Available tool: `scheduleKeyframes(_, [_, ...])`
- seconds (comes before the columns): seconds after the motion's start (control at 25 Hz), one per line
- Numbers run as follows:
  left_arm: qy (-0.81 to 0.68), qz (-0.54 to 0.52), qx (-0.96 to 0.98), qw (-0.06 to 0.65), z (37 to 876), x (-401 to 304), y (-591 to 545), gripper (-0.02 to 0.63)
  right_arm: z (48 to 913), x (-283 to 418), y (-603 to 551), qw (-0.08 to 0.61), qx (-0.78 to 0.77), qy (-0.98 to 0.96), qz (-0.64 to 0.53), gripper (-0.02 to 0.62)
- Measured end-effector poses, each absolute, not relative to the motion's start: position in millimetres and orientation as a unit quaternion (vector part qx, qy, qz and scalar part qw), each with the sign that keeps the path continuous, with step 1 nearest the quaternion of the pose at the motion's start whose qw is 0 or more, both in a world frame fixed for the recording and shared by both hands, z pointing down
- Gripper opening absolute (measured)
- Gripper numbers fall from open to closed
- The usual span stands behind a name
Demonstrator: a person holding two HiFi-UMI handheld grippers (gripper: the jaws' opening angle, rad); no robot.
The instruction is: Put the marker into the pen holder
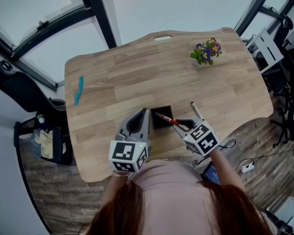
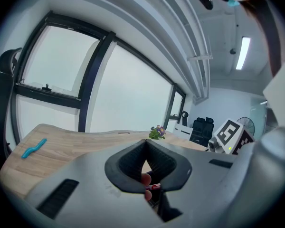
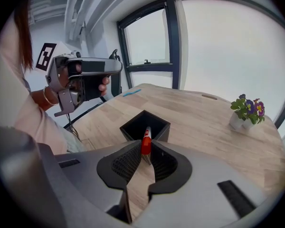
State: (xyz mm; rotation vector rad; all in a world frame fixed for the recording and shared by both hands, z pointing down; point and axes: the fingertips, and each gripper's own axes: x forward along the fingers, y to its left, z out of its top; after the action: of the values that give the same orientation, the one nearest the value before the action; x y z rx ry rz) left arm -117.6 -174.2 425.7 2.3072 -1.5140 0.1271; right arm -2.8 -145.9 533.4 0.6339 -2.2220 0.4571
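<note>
Well, step in hand: bringing the marker [image 3: 145, 144] down into the pen holder [image 3: 132, 118] (my reading, as its far end already points at the opening).
How to do it well: stand the marker more upright over the middle of the holder. Lower it until its end is below the rim, and only then let go. The holder looks light, so a knock on its wall could shift it.
Right gripper [image 1: 178, 123]: jaws partly closed and clamped on the red marker at their tips, just right of the holder.
Left gripper [image 2: 146, 144]: jaws together with nothing pinched. It is raised just left of the holder and does not touch it, as far as I can tell.
Marker: held slantwise over the holder's opening, not yet inside.
Loose pen [image 1: 195, 109]: lying on the table [image 1: 117, 77], near the holder's right side.
</note>
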Motion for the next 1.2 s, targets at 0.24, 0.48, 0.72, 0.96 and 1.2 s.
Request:
scheduleKeyframes(0.24, [-0.542,0.044,0.817,0.191,427.8,-123.8,-174.5,0.0,540.6,-12.3,-147.9,0.389,0.248,-0.869,0.177,0.052])
scheduleKeyframes(0.48, [-0.542,0.044,0.816,0.195,431.0,-126.9,-173.5,0.001,548.0,-17.0,-148.7,0.392,0.248,-0.867,0.181,0.052])
scheduleKeyframes(0.72, [-0.533,0.045,0.821,0.2,433.2,-121.2,-173.7,0.001,547.7,-17.3,-149.4,0.384,0.258,-0.866,0.188,0.054])
scheduleKeyframes(0.96, [-0.525,0.044,0.826,0.202,432.8,-117.5,-173.8,0.001,547.7,-16.2,-150.3,0.374,0.271,-0.866,0.193,0.058])
scheduleKeyframes(1.2, [-0.514,0.057,0.831,0.204,439.2,-118.3,-171.9,0.0,545.4,-17.0,-153.5,0.357,0.296,-0.862,0.204,0.089])
